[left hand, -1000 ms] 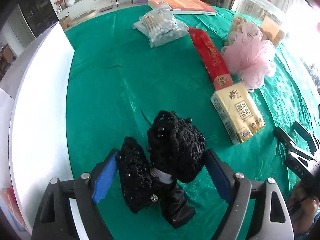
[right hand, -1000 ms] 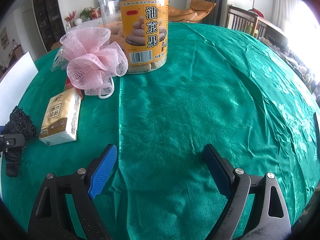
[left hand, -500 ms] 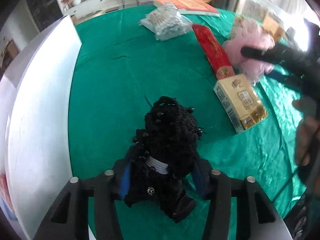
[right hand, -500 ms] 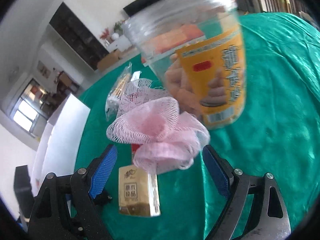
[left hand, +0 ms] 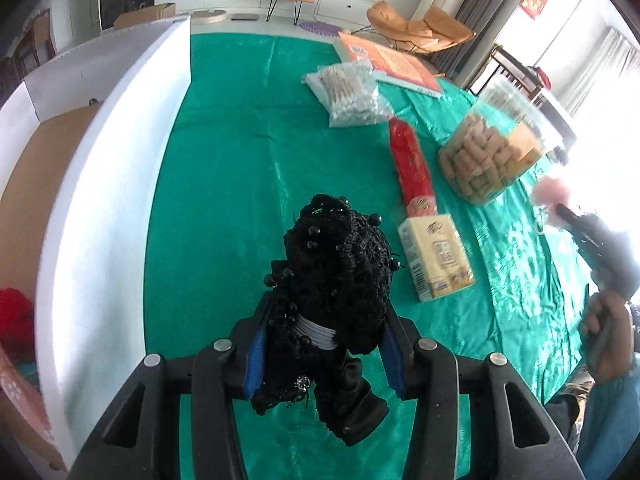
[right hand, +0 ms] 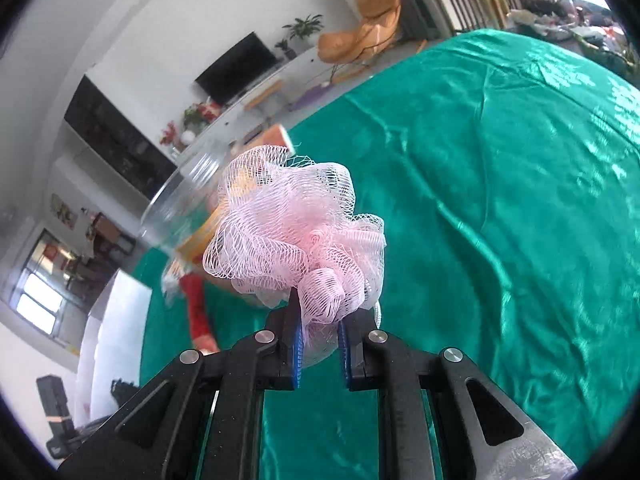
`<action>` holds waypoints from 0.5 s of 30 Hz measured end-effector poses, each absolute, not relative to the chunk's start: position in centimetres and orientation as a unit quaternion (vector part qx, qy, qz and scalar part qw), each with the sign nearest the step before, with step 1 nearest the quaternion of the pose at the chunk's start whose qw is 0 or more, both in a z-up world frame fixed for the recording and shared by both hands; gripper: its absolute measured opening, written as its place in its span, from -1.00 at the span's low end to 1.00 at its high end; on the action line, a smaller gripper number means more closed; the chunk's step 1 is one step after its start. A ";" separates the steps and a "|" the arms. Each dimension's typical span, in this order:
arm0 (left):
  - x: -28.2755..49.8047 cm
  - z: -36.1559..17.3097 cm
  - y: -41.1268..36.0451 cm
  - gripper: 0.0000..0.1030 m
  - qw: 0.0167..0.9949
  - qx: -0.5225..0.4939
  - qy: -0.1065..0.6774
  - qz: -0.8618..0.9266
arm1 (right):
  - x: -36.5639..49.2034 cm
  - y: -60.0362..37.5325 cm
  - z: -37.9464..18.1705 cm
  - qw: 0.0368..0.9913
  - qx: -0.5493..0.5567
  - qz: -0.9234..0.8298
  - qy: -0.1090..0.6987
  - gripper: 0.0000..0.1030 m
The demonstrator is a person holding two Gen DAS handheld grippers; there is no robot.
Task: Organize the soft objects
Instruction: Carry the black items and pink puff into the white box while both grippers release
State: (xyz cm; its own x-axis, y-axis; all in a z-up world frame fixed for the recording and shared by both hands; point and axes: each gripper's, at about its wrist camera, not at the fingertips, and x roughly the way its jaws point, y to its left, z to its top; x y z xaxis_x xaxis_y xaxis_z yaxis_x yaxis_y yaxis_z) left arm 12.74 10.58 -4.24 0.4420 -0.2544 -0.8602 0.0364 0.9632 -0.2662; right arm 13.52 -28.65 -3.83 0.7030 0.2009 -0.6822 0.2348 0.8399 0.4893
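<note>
A black beaded crochet piece [left hand: 340, 268] is clamped between the blue pads of my left gripper [left hand: 324, 344], lifted off the green tablecloth [left hand: 248, 168]. Its lower end hangs below the jaws. In the right wrist view my right gripper [right hand: 319, 334] is shut on a pink mesh bath pouf [right hand: 296, 240], which is held up in the air above the cloth [right hand: 500, 220]. The left wrist view shows that pouf as a pink blur [left hand: 550, 198] at the far right, with a hand [left hand: 608, 332] behind it.
A white box wall [left hand: 116, 184] runs along the left of the table. On the cloth lie a tissue pack [left hand: 436, 256], a red packet [left hand: 412, 166], a clear snack jar [left hand: 496, 152], a cotton-swab bag [left hand: 350, 96] and an orange book [left hand: 388, 62].
My left gripper closed on the black crochet piece and lifted it. My right gripper swung over to the pink pouf, closed on it and raised it off the cloth.
</note>
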 end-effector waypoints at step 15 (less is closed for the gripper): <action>14.6 4.5 14.9 -0.09 0.873 -0.156 0.452 -0.095 | 21.3 -33.4 -0.6 0.880 0.285 -0.040 0.379 -0.70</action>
